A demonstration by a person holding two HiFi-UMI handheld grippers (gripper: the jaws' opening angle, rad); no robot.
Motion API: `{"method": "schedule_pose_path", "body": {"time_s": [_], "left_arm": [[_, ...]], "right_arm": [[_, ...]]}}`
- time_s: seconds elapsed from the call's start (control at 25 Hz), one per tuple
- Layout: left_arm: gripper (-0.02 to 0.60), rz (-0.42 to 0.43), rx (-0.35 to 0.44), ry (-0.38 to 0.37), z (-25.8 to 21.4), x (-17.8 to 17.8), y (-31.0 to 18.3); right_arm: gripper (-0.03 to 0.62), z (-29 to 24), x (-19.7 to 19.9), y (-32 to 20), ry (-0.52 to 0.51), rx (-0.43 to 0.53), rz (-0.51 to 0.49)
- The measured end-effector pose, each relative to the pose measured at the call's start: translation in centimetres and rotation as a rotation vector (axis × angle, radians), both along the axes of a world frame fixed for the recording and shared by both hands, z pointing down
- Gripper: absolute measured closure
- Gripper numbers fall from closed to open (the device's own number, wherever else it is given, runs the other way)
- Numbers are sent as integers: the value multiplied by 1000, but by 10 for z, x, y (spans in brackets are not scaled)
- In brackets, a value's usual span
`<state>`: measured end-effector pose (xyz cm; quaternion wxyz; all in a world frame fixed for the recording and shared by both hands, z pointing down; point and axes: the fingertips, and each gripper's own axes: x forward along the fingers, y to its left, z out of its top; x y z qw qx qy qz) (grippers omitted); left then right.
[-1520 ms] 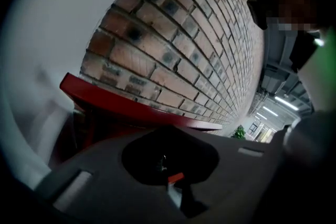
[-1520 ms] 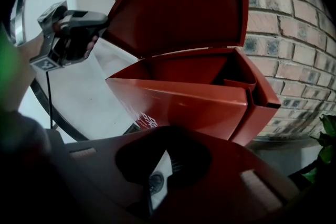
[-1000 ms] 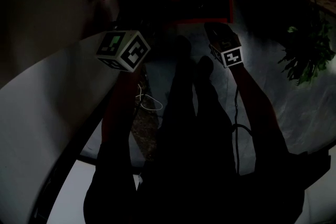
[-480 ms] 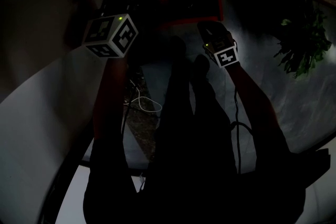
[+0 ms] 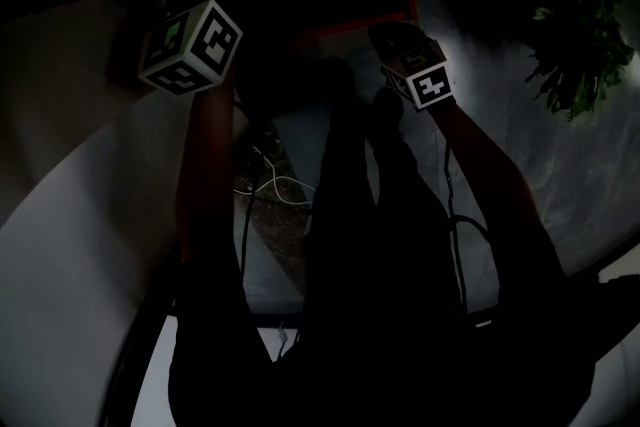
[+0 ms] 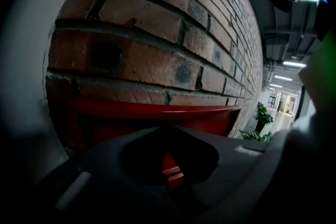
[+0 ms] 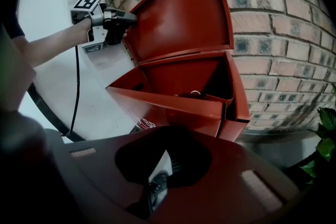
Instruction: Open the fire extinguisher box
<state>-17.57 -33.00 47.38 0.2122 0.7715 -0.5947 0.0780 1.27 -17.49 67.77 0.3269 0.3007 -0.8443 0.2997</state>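
Red lid (image 7: 181,13) raised off box (image 7: 173,105); left gripper (image 7: 131,18) clamps lid edge.

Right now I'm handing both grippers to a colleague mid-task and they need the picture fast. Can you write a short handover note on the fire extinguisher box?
The left gripper is at the left edge of the raised lid. Its jaws are nearly together with red metal between them, and it appears to hold the lid up.
The right gripper is shut and empty, back from the box and aimed at it.
The fire extinguisher box stands against the brick wall, with its front panel tilted forward.
Done: lid up, front open.
Left: probably only to check that the lid stays up before letting go.
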Motion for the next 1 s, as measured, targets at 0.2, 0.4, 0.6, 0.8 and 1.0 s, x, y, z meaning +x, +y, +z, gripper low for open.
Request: {"method": "schedule_pose_path", "body": {"time_s": [0.2, 0.4, 0.6, 0.8, 1.0], "left_arm": [[580, -24, -15, -43, 3, -14, -10], [580, -2, -21, -71, 2, -12, -10], [580, -5, -49, -85, 2, -11, -9], [580, 14, -77, -106, -3, -11, -6], [580, 22, -68, -130, -8, -13, -4]], "right_arm": [[594, 3, -6, 0, 4, -18, -13], [595, 2, -4, 1, 10, -23, -30], [595, 3, -6, 3, 14, -50, -38], [594, 2, -3, 4, 23, -62, -28], [594, 1, -5, 6, 24, -64, -39]]}}
